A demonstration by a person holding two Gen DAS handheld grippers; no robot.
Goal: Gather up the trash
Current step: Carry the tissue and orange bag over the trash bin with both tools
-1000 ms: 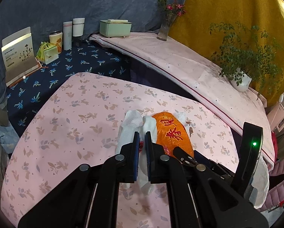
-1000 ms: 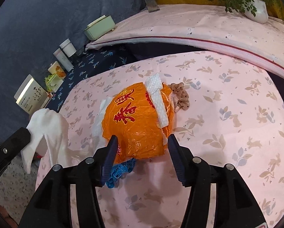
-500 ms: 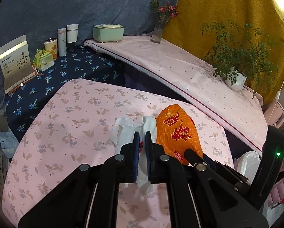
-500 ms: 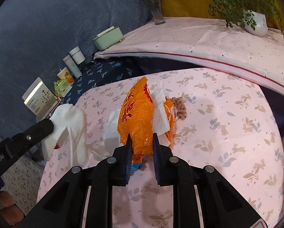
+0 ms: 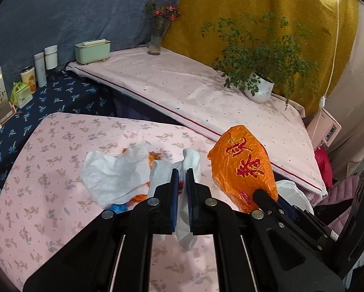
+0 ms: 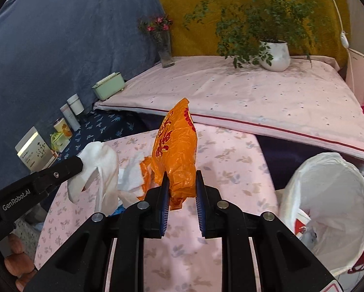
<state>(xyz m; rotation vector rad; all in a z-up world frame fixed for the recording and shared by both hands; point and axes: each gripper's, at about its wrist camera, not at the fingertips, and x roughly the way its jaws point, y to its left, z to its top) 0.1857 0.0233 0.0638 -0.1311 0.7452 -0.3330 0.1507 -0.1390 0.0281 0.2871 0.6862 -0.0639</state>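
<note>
Above the pink floral table (image 5: 48,160), the left hand-held gripper (image 5: 181,189) is clenched on a white tissue (image 5: 189,160), whose ends stick out beyond and below the jaws. To its right the right hand-held gripper (image 6: 180,189) grasps an orange plastic bag (image 6: 174,150) with red characters, lifted off the cloth.

Only the right wrist view shows the white-lined trash bin (image 6: 333,209), standing near right beside the table with scraps in its bottom; from the left wrist only a bit of white liner peeks out behind the bag. That view in turn shows best what lies on the table: a crumpled paper towel (image 5: 113,172) with orange scraps (image 5: 155,157) at its far edge and a blue bit (image 5: 118,208) at its near edge, partly hidden by the gripper body. What the blue bit is cannot be told.

Both views take in the far surface with a potted plant (image 5: 258,90), a flower vase (image 5: 158,39) and a green box (image 5: 93,52), and bottles (image 5: 45,65) on the dark blue cloth at far left.
</note>
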